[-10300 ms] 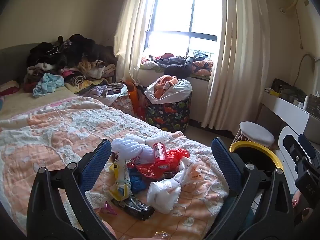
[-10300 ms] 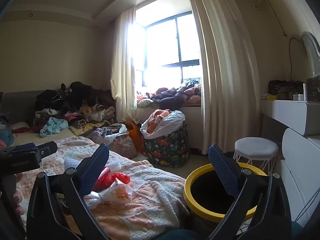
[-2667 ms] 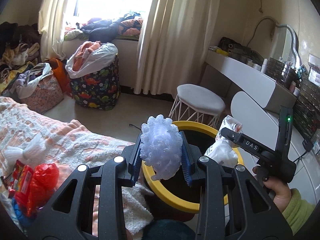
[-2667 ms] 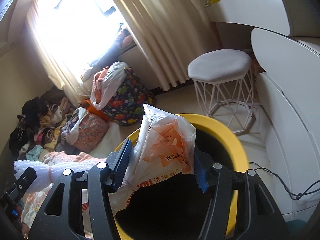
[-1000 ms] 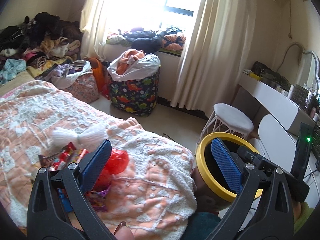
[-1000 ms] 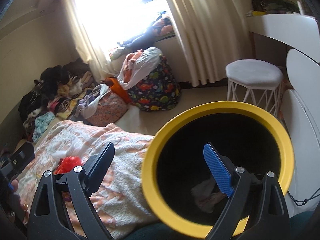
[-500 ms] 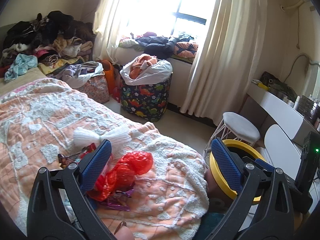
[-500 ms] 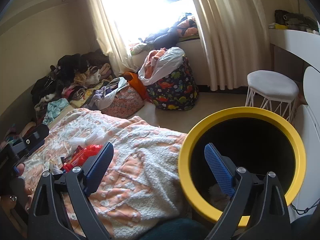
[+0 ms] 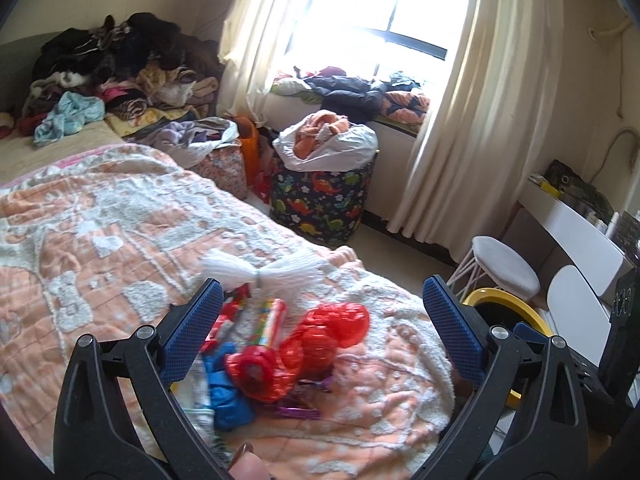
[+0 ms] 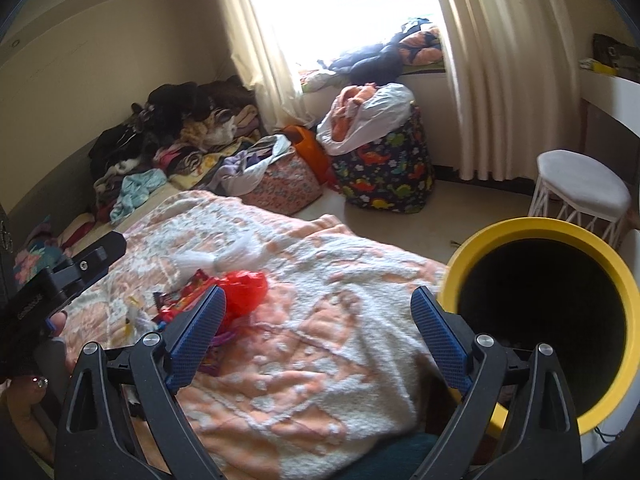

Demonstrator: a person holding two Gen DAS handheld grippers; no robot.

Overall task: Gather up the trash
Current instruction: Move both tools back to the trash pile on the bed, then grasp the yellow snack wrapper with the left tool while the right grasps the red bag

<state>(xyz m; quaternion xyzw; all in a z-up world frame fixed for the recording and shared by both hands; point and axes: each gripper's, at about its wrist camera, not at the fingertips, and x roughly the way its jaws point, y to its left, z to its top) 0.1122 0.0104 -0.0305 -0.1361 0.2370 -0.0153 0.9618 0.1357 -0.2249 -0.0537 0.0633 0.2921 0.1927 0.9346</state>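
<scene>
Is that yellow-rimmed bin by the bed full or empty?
Cannot tell. The yellow-rimmed bin stands open with no lid, but its inside shows only black shadow in the right wrist view.

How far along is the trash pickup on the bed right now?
Partly done at best: the yellow-rimmed bin looks dark inside, contents unclear. Nothing is in hand; left gripper and right gripper are open and empty. Left: red plastic bag, snack wrappers, blue wrapper, white foam netting.
</scene>
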